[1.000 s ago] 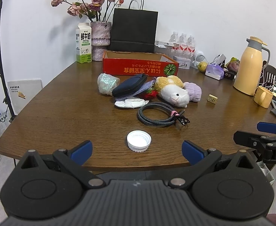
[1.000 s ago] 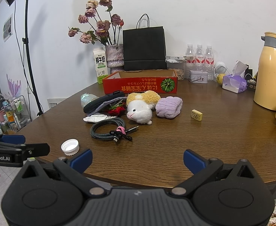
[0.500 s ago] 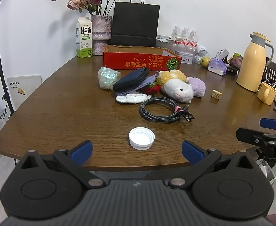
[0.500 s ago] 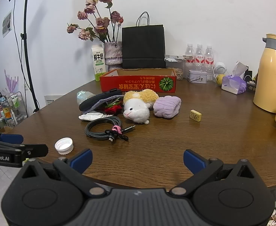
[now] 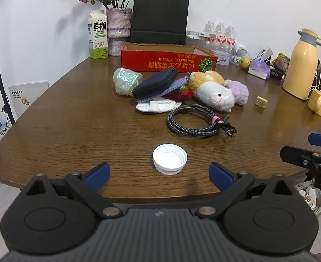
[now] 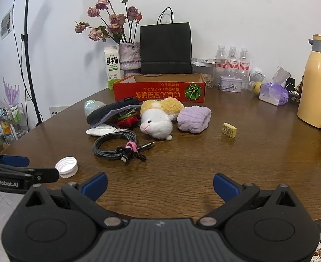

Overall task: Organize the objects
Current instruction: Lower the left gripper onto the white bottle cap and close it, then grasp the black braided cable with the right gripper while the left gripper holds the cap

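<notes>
A white bottle cap [image 5: 170,159] lies open side up near the table's front edge. My left gripper [image 5: 159,174] is wide and its jaws are closing; the cap sits just ahead of the fingertips, untouched. My right gripper [image 6: 160,183] is open over bare wood, holding nothing. Behind the cap lie a coiled braided cable [image 5: 195,121], a white packet [image 5: 158,107], a dark pouch [image 5: 155,83], a shiny wrapped lump [image 5: 125,79], a plush toy [image 5: 213,91], a purple cloth [image 5: 239,90] and a small yellow block [image 5: 261,102]. An open red box [image 5: 167,57] stands farther back.
Along the back wall stand a milk carton [image 5: 97,35], a vase of dried flowers [image 5: 118,33], a black paper bag [image 5: 160,17] and water bottles [image 5: 220,33]. A yellow thermos [image 5: 303,65] and a mug [image 5: 319,102] are at the right. A light stand [image 6: 30,54] is left of the table.
Both grippers have come forward and lower towards the table. The cap now lies nearer the left fingertips, and those fingers stand slightly closer together.
</notes>
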Available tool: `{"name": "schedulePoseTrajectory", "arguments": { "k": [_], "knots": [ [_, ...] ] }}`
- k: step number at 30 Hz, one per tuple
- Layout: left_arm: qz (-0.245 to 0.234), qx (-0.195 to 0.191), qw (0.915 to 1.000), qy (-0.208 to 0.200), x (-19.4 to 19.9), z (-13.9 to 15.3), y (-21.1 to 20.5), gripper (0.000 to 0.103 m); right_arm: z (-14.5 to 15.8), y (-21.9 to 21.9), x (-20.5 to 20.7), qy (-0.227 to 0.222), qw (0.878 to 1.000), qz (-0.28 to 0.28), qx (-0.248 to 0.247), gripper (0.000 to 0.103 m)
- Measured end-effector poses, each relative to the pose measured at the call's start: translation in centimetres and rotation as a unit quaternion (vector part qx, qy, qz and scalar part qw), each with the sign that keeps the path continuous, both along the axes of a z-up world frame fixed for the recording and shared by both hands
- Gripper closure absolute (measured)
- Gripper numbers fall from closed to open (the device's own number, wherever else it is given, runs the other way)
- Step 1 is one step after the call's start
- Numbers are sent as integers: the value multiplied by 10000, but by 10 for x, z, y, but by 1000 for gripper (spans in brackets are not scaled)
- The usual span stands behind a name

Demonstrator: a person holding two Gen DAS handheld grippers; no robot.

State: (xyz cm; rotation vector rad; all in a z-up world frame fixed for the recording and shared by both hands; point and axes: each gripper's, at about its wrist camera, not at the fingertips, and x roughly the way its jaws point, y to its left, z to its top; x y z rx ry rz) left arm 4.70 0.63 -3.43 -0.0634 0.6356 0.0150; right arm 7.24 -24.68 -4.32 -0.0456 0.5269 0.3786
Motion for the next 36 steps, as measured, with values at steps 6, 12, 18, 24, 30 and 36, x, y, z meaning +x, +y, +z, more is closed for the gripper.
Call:
{"name": "schedulePoseTrajectory", "arguments": {
  "k": [6,12,18,24,30,36],
  "knots": [
    [-58,2,9999,123,21,-11,-5,19,-6,0,12,113,9999,-38,4,0],
    [-5,55,10000,18,35,-21,-11,24,-9,0,17,139,9999,-75,-6,0],
    [-69,-205,9997,-73,38,-19,-6,62,-11,0,21,183,9998,-86,2,0],
    [-76,-122,9998,-125,36,-19,-7,63,-12,0,20,177,9998,-77,-1,0],
    [-61,-104,9995,-283,33,-15,-3,63,-10,3,20,152,9999,-46,-10,0],
    [12,-93,9992,-378,29,-11,5,63,-8,15,24,132,9998,121,-41,0]
  ]
}}
